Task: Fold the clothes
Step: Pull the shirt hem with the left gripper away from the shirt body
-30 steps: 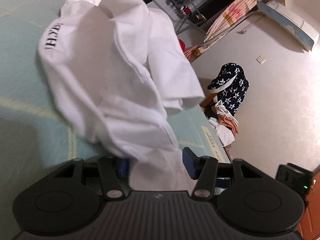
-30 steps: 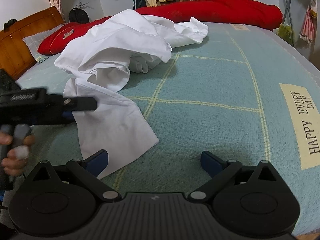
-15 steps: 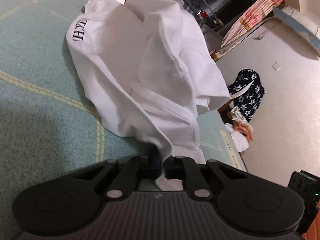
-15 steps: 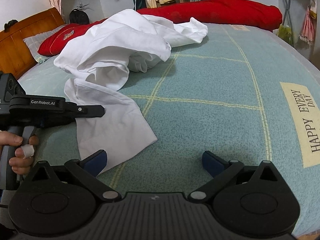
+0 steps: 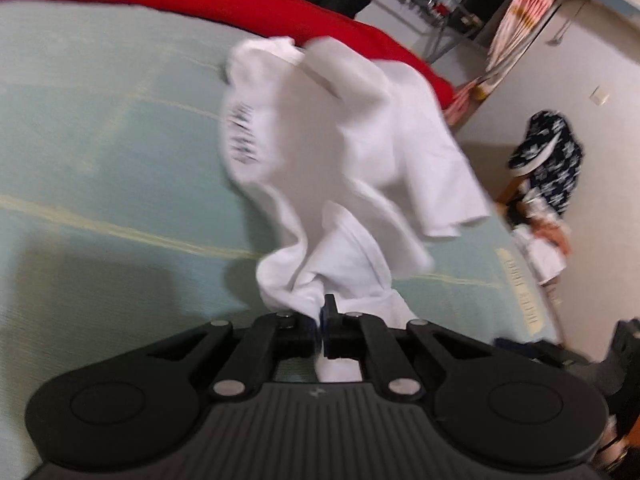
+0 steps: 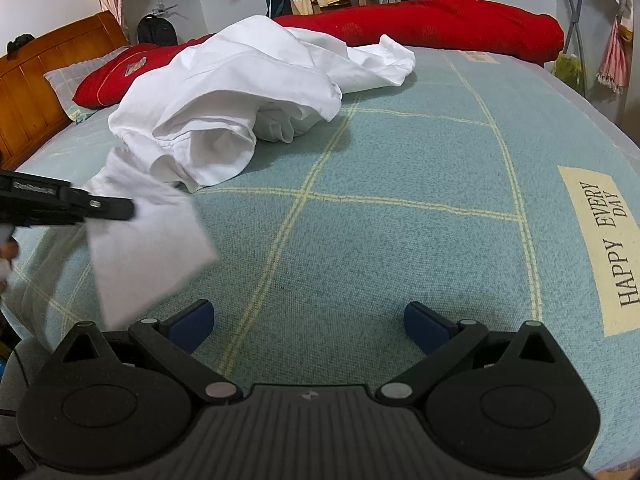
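Observation:
A crumpled white garment (image 6: 224,92) lies on the light green bed cover (image 6: 400,240). In the left wrist view the white garment (image 5: 344,168) shows dark lettering, and my left gripper (image 5: 322,322) is shut on its near edge, with the cloth bunched between the pads. From the right wrist view the left gripper (image 6: 120,210) reaches in at the left edge, lifting a flap of the cloth off the bed. My right gripper (image 6: 308,320) stands wide open over bare cover, with nothing between its blue pads.
A long red quilt (image 6: 440,24) runs along the far side of the bed, with a red pillow (image 6: 120,80) and a wooden headboard (image 6: 36,92) at the left. A cream "HAPPY EVERY DAY" label (image 6: 600,248) marks the cover at right. Clothes hang on a chair (image 5: 548,164) beside the bed.
My left gripper closed on the garment's edge, then rose and pulled back, lifting the near flap off the bed. The right gripper stayed still and open.

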`<state>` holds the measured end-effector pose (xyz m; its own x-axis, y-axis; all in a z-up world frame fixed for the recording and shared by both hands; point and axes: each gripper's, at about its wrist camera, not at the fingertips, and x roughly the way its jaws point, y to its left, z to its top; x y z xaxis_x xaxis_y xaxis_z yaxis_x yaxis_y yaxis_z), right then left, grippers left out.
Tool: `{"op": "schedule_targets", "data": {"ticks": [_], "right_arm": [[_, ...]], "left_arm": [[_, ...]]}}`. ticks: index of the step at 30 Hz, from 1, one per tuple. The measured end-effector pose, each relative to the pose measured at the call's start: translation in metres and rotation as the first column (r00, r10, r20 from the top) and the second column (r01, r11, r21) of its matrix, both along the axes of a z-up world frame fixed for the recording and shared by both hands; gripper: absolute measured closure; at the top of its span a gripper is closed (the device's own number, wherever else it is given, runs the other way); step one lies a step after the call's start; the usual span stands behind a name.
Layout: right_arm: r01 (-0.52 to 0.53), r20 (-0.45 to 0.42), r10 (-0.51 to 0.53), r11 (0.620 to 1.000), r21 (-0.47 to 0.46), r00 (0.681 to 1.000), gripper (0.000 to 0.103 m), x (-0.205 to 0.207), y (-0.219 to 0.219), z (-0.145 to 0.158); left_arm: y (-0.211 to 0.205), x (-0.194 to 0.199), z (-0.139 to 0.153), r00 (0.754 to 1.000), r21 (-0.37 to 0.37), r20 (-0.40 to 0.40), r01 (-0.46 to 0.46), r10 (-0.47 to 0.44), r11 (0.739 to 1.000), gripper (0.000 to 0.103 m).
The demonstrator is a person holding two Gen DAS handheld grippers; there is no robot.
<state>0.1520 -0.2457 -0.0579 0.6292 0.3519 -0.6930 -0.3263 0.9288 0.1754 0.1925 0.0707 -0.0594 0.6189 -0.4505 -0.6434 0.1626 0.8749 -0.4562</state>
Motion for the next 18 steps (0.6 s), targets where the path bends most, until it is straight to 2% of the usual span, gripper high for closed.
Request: {"op": "schedule_targets", "data": {"ticks": [5, 11, 15, 18], "right_arm": [[0.004, -0.002, -0.004, 1.000, -0.007, 1.000, 0.000, 0.000, 0.001, 0.001], [0.007, -0.008, -0.007, 0.999, -0.035, 1.000, 0.000, 0.002, 0.005, 0.005], [0.030, 0.007, -0.030, 0.999, -0.027, 1.000, 0.000, 0.004, 0.005, 0.018], [0.029, 0.025, -0.028, 1.000, -0.012, 0.999, 0.000, 0.004, 0.006, 0.028]], "left_arm": [[0.046, -0.004, 0.016, 0.998, 0.191, -0.006, -0.052, 0.054, 0.980, 0.099], [0.100, 0.006, 0.032, 0.988, 0.379, -0.012, -0.137, 0.153, 0.915, 0.099], [0.131, 0.022, 0.036, 0.976, 0.439, -0.029, -0.180, 0.214, 0.880, 0.099], [0.152, 0.036, 0.037, 0.967, 0.446, -0.050, -0.203, 0.250, 0.872, 0.099]]}}
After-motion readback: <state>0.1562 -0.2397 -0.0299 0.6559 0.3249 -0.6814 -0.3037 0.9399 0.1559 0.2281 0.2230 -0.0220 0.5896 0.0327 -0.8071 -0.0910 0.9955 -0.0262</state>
